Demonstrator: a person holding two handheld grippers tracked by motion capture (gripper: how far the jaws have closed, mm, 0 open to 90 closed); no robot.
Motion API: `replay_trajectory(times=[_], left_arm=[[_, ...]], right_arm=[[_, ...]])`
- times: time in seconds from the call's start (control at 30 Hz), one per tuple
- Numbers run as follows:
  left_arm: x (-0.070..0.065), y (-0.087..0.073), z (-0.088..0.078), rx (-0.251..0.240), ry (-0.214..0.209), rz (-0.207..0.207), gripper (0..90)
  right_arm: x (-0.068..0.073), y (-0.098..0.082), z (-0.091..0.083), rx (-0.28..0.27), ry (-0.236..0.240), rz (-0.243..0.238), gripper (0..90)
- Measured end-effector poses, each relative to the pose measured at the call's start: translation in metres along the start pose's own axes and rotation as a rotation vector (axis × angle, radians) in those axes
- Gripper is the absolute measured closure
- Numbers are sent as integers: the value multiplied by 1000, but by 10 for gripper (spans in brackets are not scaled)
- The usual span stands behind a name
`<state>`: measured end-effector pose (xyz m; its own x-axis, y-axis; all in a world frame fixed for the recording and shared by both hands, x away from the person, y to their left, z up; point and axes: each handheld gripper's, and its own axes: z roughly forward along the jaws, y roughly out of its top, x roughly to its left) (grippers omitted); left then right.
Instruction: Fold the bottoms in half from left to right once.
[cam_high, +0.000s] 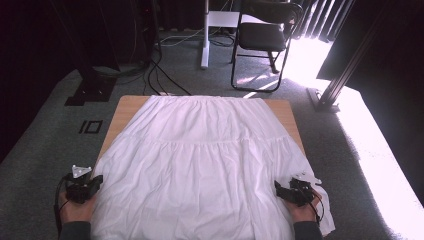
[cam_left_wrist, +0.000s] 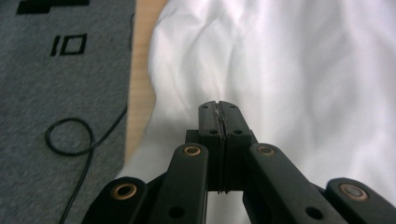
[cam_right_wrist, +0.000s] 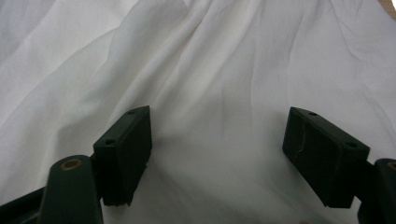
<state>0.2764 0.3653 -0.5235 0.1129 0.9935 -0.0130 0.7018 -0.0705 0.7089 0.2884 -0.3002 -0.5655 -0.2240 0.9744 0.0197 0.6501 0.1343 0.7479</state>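
Left gripper is pinching shut at the white skirt edge, right gripper is hovering wide open above cloth; folding not begun.

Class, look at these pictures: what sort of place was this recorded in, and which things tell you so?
Probably an office or lab room set up for recording: grey carpet, loose cables on the floor, a black folding chair, and a wooden table bearing a white skirt.

Grey carpet, black folding chair, sunlight at right.
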Motion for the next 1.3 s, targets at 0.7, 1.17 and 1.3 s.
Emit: replay_trajectory(times=[0.7, 1.17, 1.3], left_arm=[[-85, 43, -28, -107, -245, 165, 900], [-160, 66, -16, -103, -379, 321, 900], [-187, 75, -14, -107, -420, 371, 900]], right_arm=[[0, 0, 0, 0, 0, -1, 239], [0, 0, 0, 0, 0, -1, 239], [0, 0, 0, 0, 0, -1, 239]])
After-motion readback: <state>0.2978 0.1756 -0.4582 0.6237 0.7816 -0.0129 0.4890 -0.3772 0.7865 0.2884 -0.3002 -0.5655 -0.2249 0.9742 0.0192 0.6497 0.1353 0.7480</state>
